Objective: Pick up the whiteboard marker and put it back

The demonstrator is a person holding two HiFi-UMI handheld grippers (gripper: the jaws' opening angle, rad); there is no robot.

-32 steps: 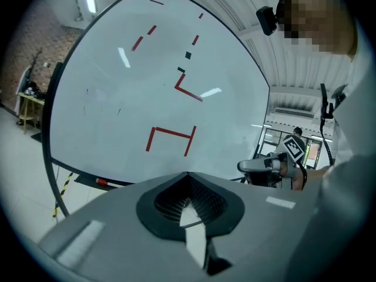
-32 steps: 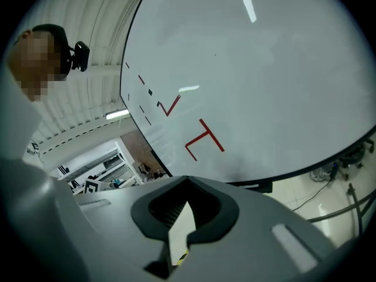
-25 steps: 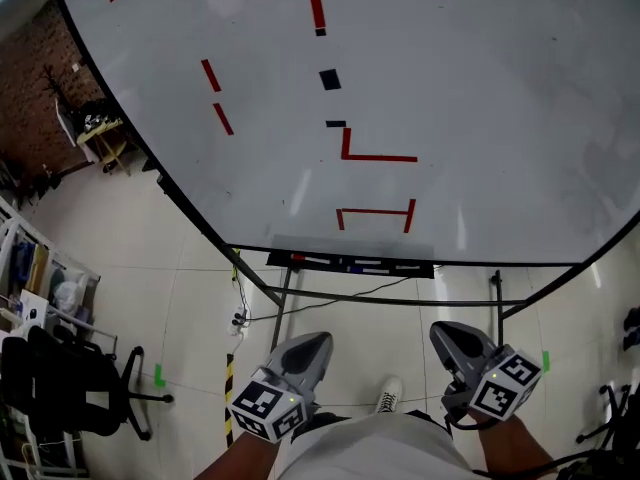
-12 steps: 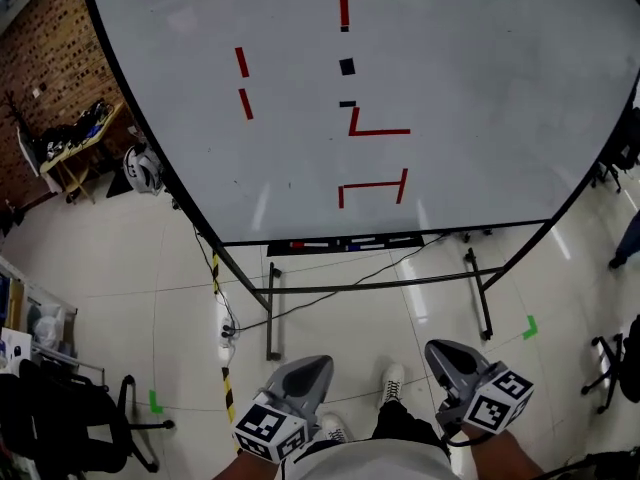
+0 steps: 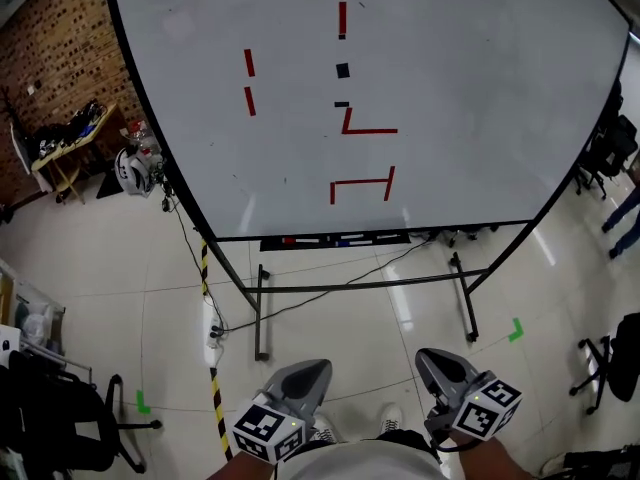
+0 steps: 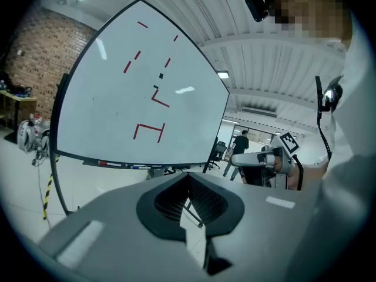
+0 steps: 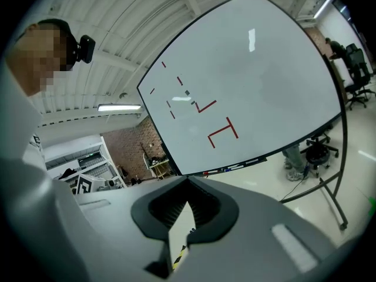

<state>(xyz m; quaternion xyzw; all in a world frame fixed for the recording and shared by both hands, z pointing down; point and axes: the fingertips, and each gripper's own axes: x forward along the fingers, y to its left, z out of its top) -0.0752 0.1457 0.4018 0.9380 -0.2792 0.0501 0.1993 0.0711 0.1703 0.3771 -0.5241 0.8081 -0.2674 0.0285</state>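
- Now, both tools hang low by the person's body, well apart from the big white whiteboard on its black metal stand [image 5: 450, 88].
- Left grey two-jaw gripper [image 5: 312, 370]: jaws pressed together, nothing between them.
- Right grey two-jaw gripper [image 5: 432, 360]: the same, tips meeting and empty.
- The slim whiteboard marker with a red end [image 5: 290, 239] lies flat in the long black tray [image 5: 400, 236] under the board's bottom edge, beside other small markers too tiny to tell apart.
- Red line marks [image 5: 360, 183] sit on the board just above the tray.
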